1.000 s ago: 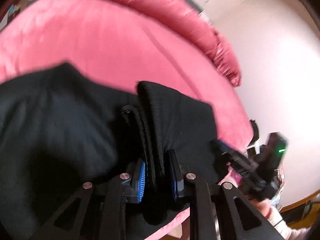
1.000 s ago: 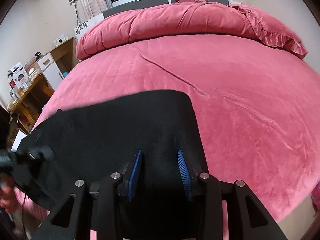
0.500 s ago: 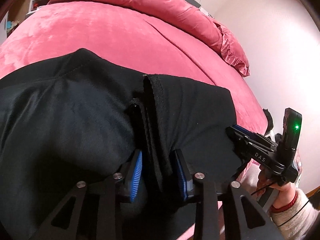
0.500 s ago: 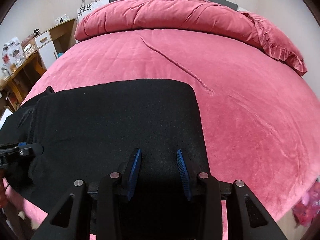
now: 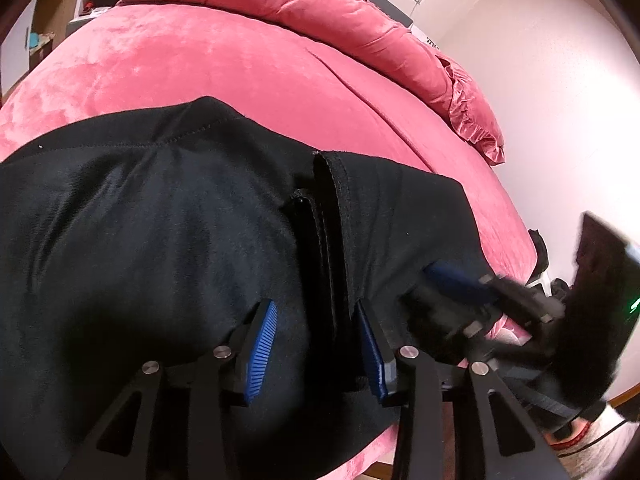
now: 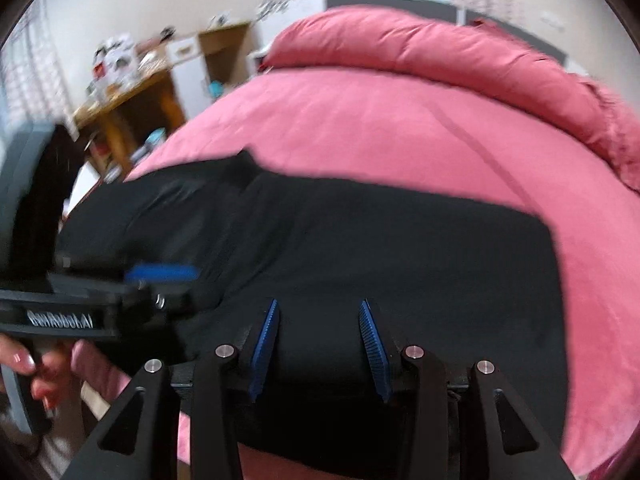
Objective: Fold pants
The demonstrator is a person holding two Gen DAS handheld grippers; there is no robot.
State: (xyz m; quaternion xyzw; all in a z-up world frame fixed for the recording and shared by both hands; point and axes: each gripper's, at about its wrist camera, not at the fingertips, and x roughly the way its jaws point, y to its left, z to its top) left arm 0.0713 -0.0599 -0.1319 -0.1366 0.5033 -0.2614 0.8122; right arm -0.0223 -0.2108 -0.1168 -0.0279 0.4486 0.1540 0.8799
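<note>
Since the earlier frame, the left gripper (image 5: 316, 344) had been opening its jaws; the raised fold of the black pants (image 5: 168, 248) stood between its pads, no longer pinched. Meanwhile the right gripper (image 6: 316, 344) had swung toward the left one, jaws parted, over flat cloth. Only the right view showed a hand (image 6: 36, 372) and wooden desk (image 6: 132, 100). Beyond, the pink bed (image 6: 380, 128) lay bare up to its rolled duvet (image 5: 320, 12).

Black jaws (ribbed blue pads (image 5: 262, 344))
</note>
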